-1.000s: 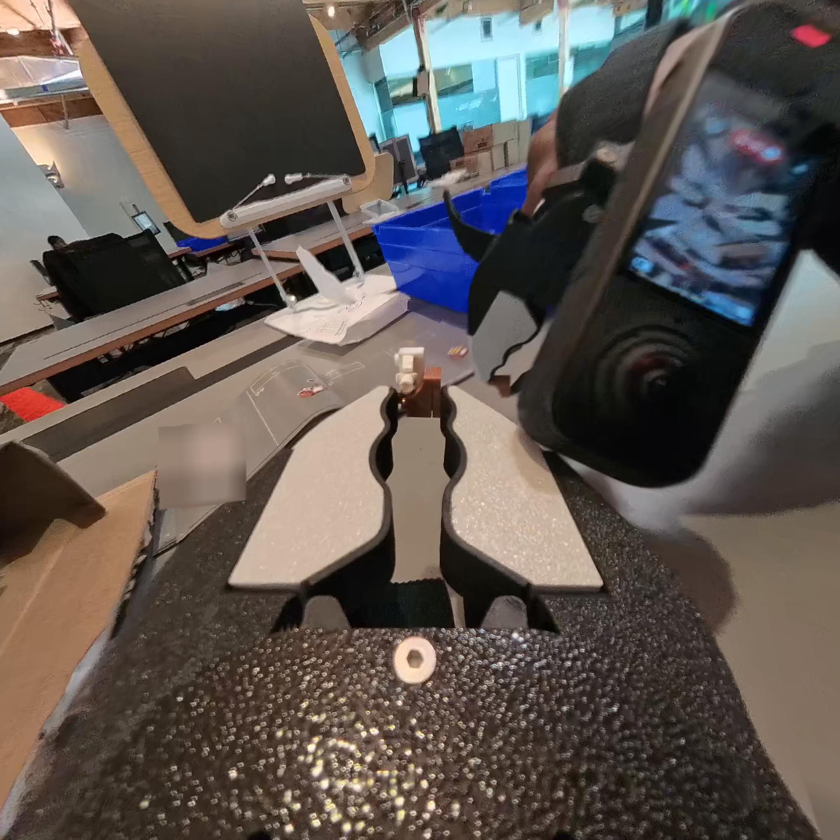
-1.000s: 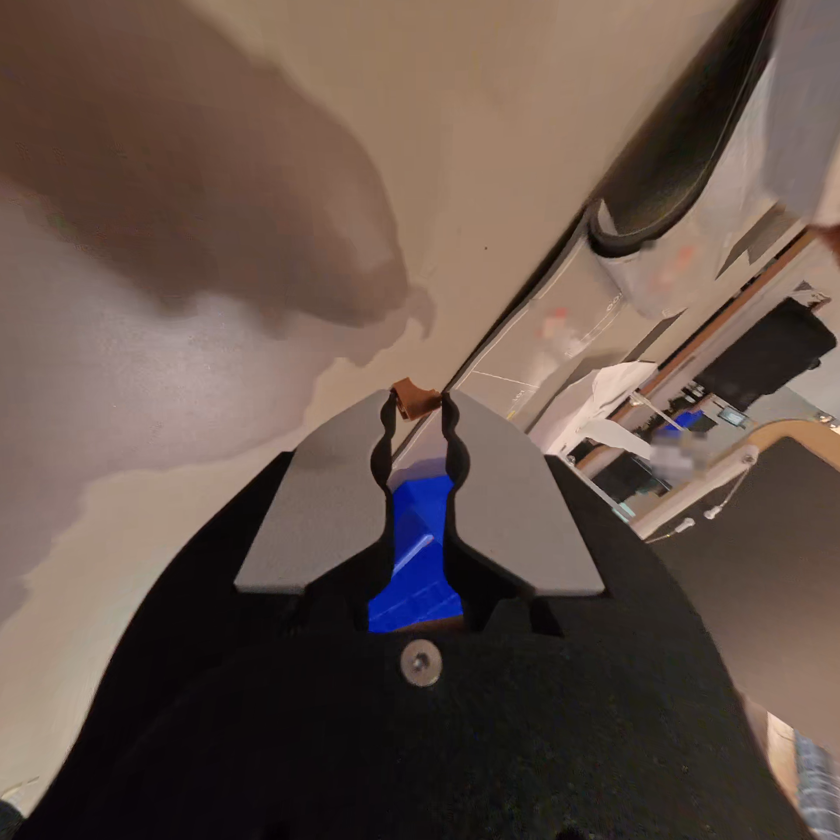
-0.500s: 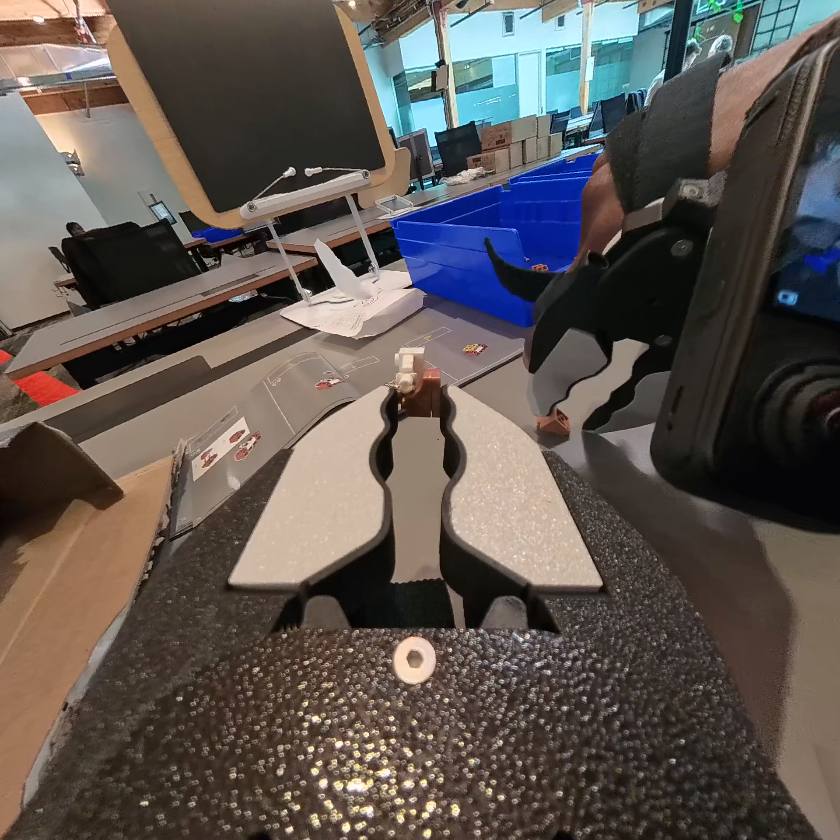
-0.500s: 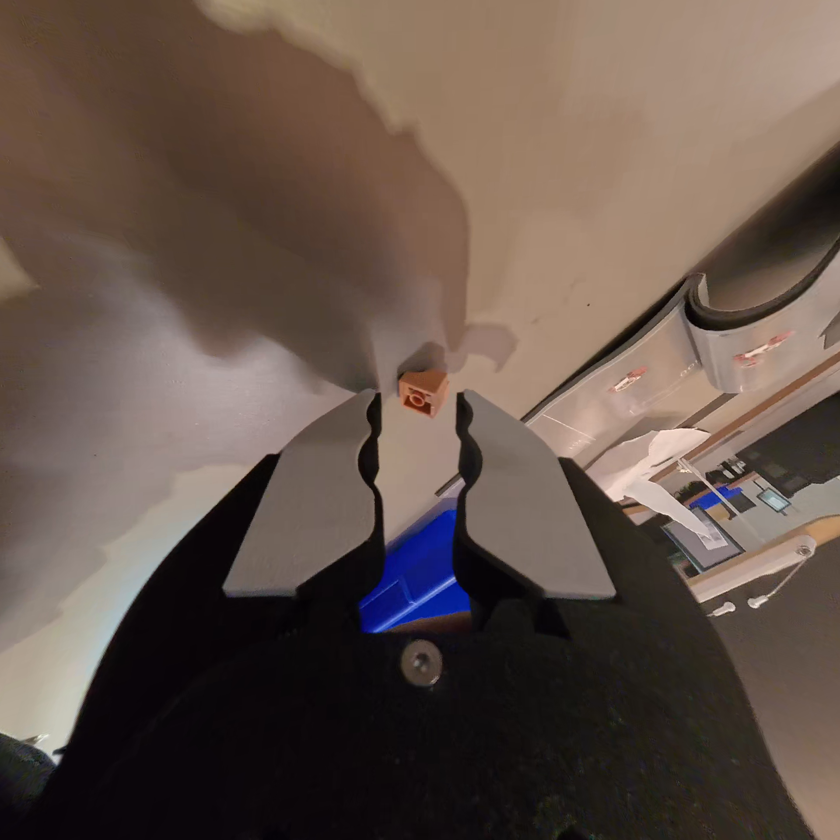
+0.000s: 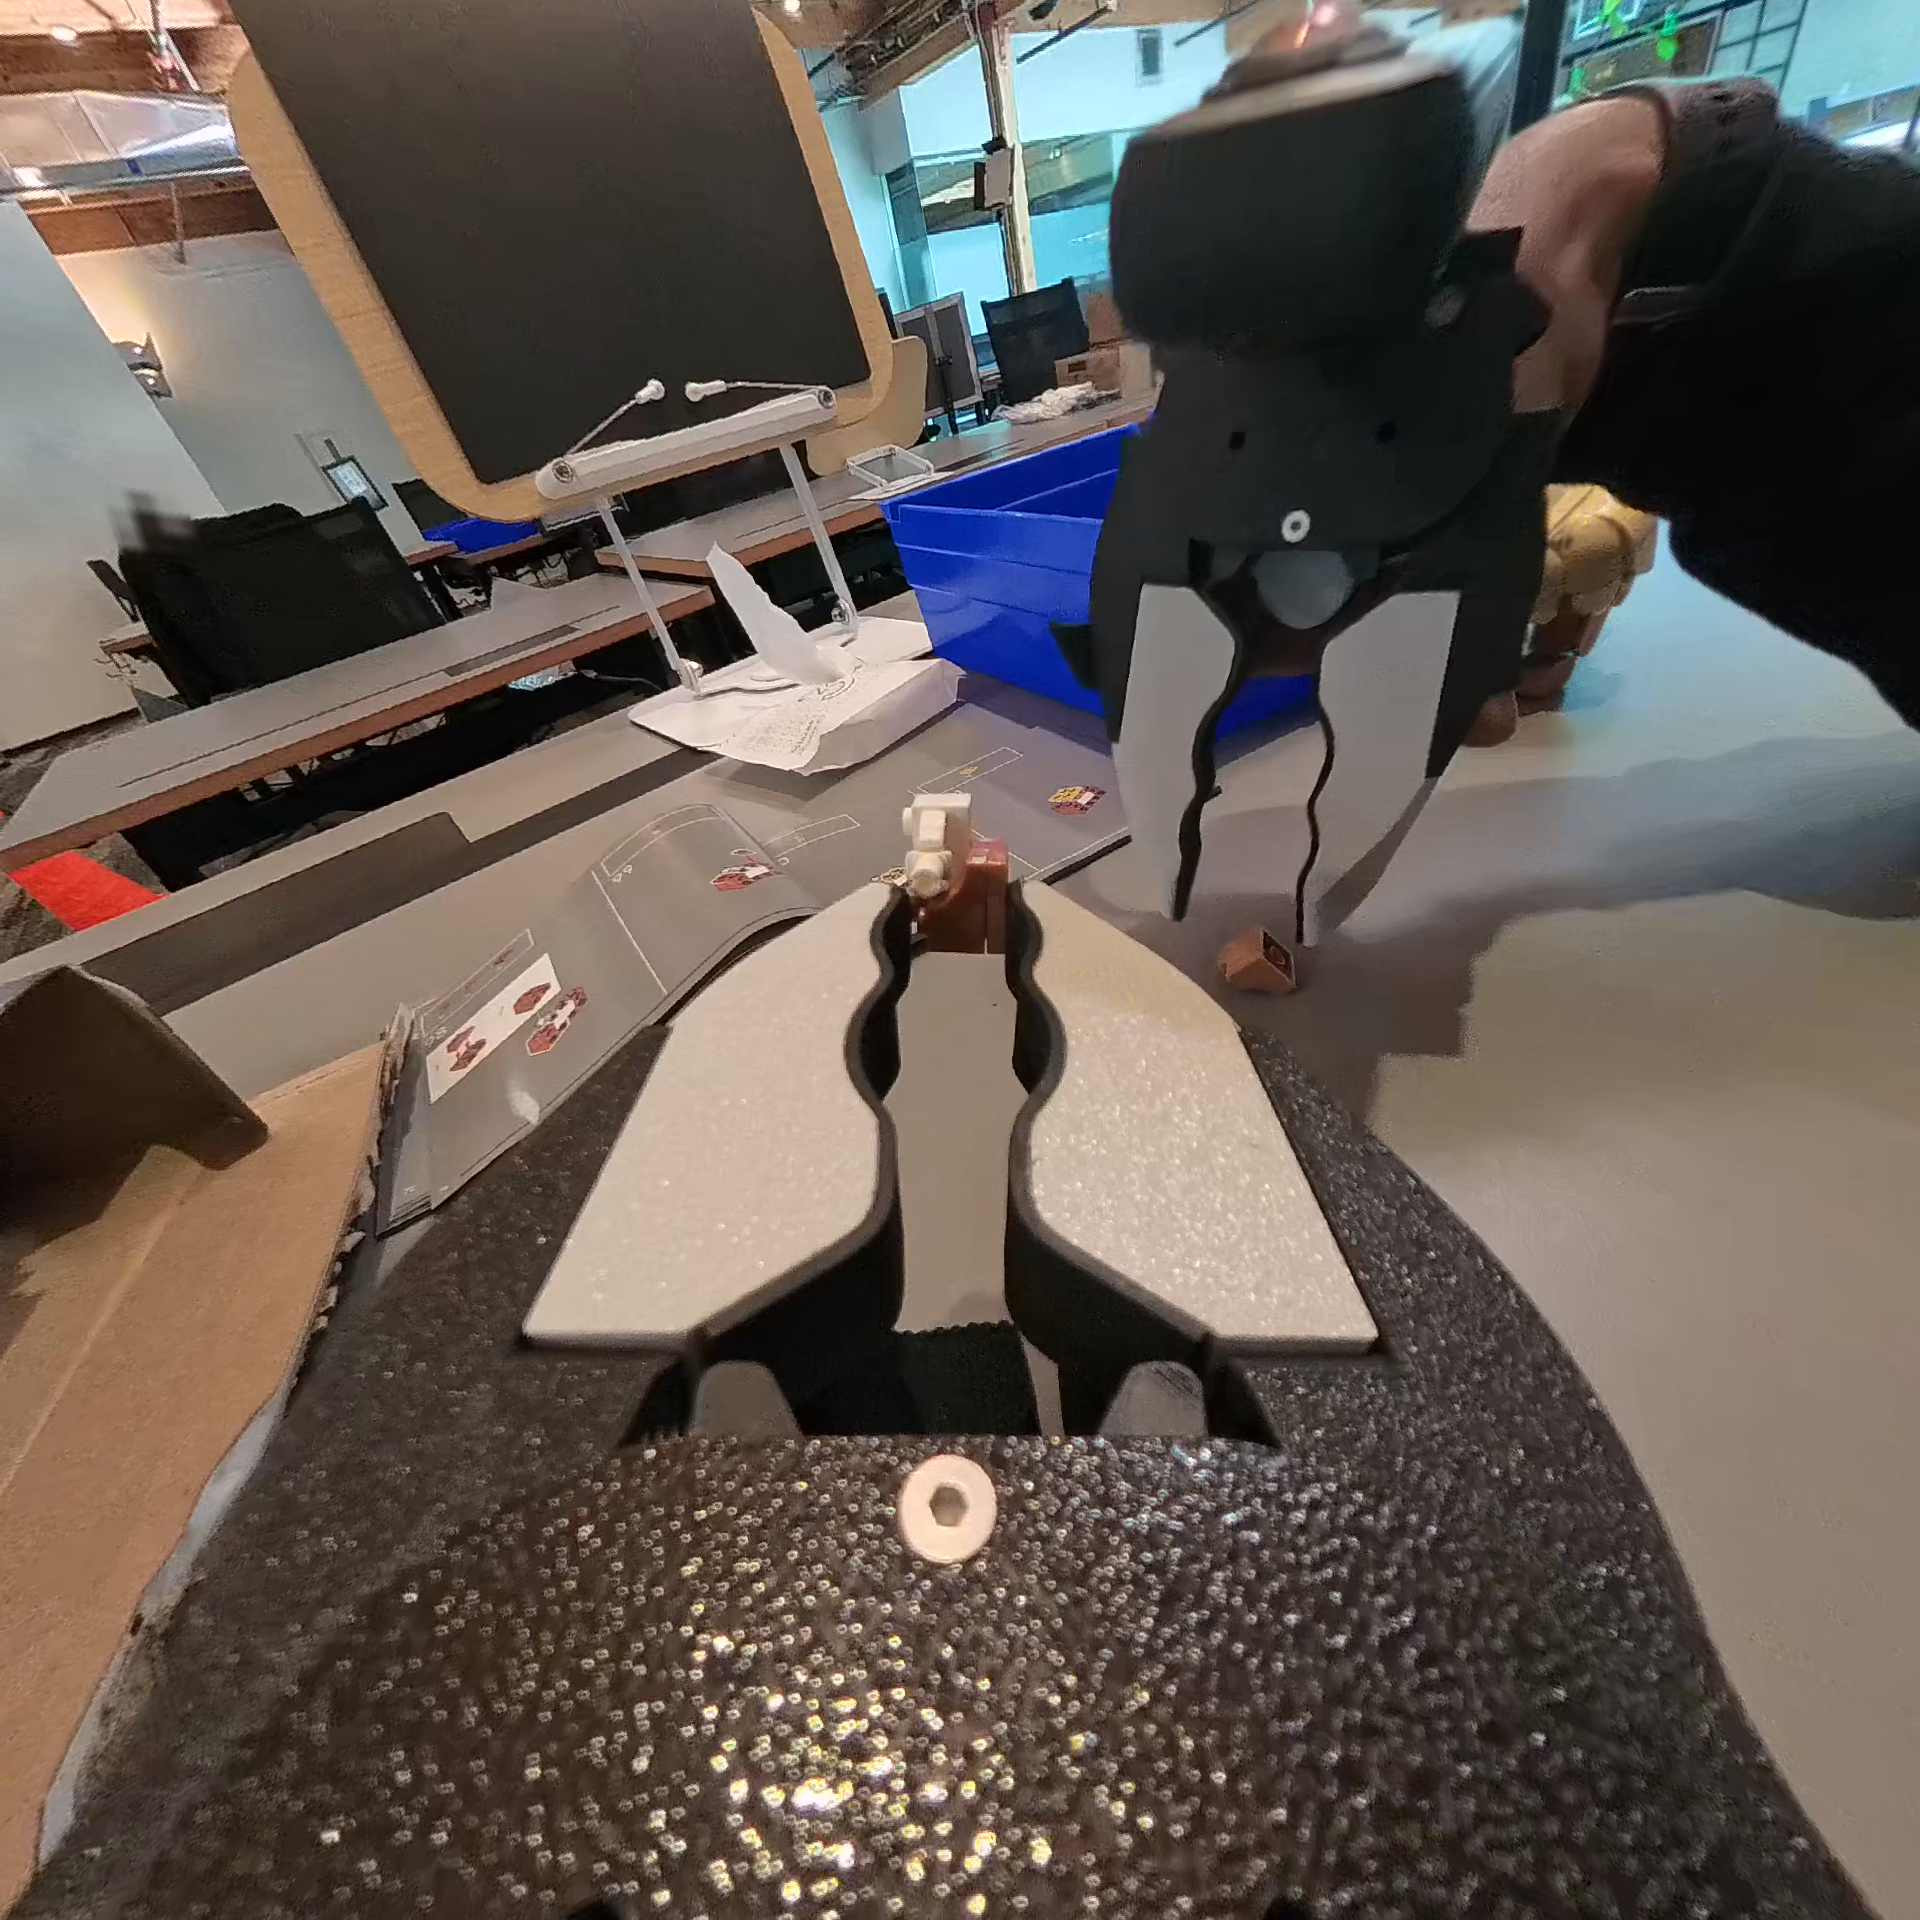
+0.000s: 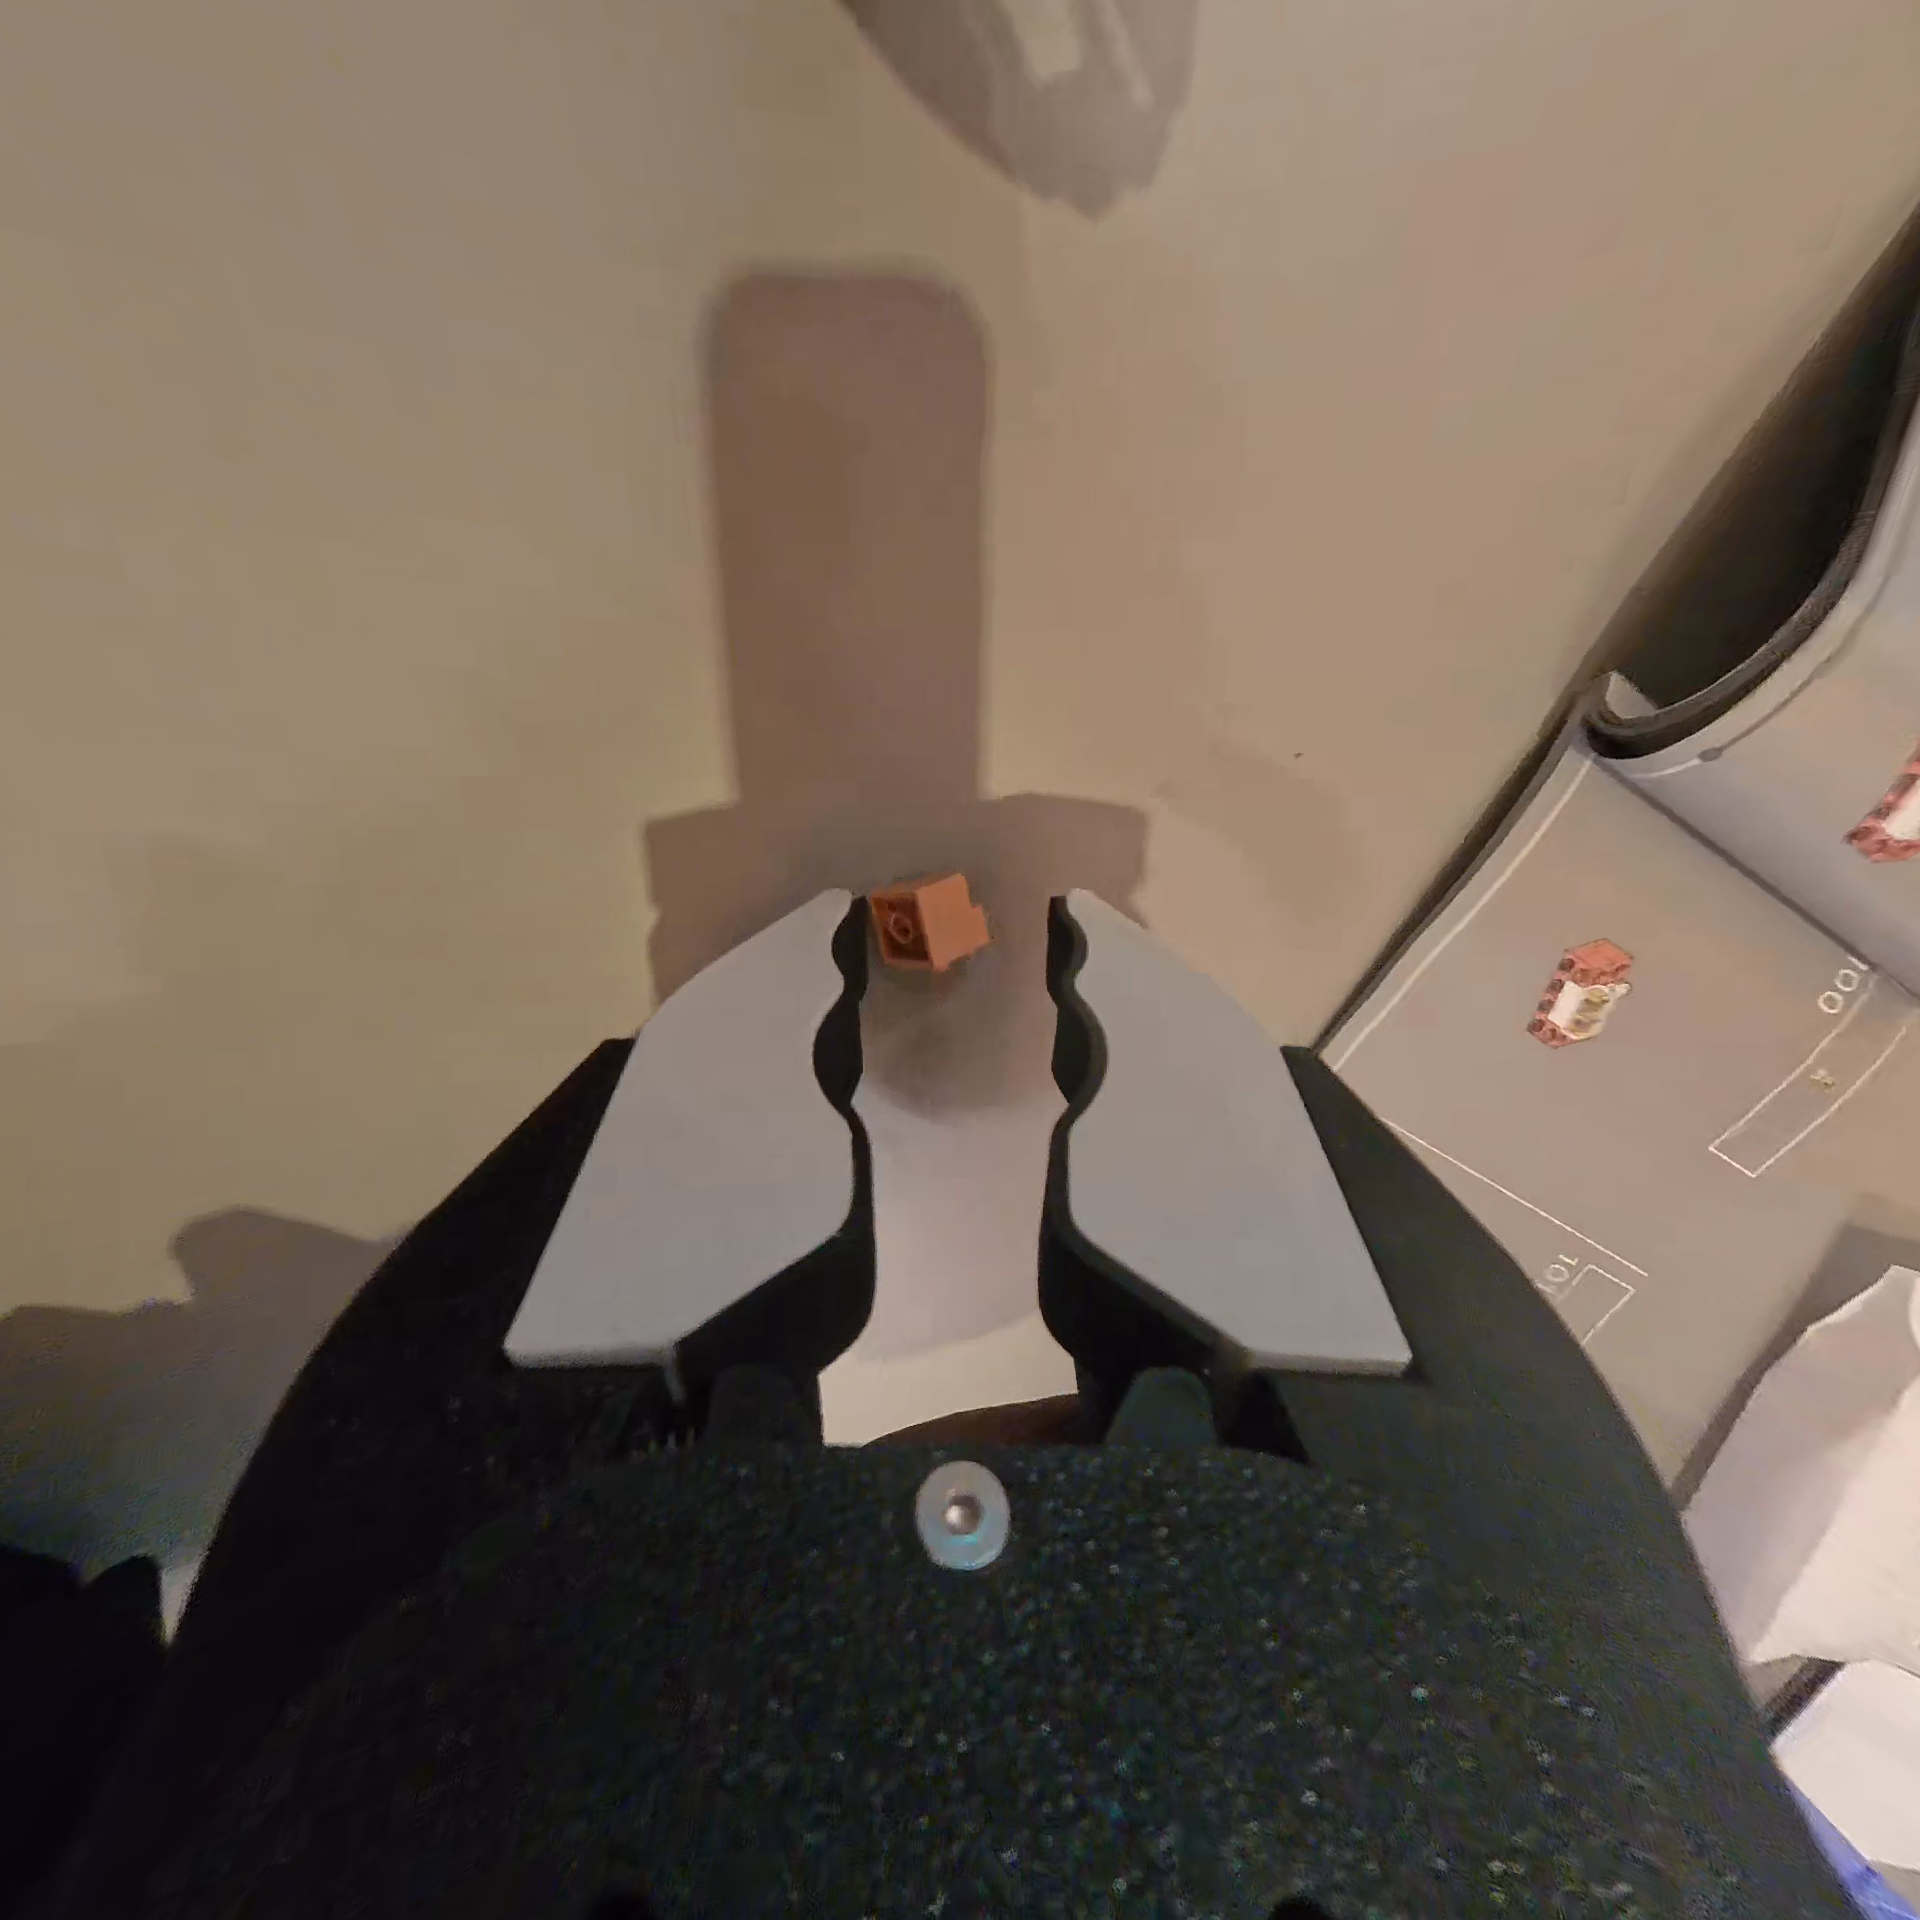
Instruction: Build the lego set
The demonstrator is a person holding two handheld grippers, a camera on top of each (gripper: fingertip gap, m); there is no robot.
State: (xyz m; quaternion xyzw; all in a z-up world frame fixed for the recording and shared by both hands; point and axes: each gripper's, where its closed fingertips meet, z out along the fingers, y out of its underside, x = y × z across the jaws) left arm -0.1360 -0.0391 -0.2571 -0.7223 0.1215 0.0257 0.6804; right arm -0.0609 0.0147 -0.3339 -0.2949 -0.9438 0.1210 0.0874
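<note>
My left gripper (image 5: 951, 914) is shut on a small lego assembly (image 5: 966, 883): dark brown bricks with a white piece (image 5: 935, 836) on their left side, held above the table. My right gripper (image 6: 951, 925) is open, pointing down at the table. A small brown lego brick (image 6: 928, 938) lies tilted on the table between its fingertips, close to the left one, with clear room on the right. The left wrist view shows the right gripper (image 5: 1242, 925) standing over that brick (image 5: 1259, 961), its pads not pressing on it.
An open grey instruction booklet (image 5: 665, 914) lies on the table; it also shows in the right wrist view (image 6: 1621, 1049). A blue bin (image 5: 1013, 582), crumpled white paper (image 5: 800, 707) and a dark board on a stand (image 5: 561, 229) are behind. Cardboard (image 5: 135, 1351) is at left. Some 12 cm of space lies between my two pairs of fingers.
The right gripper opened and let go of the small brown brick, which now lies on the table. It turned to point straight down. The left gripper kept its hold on the assembly.
</note>
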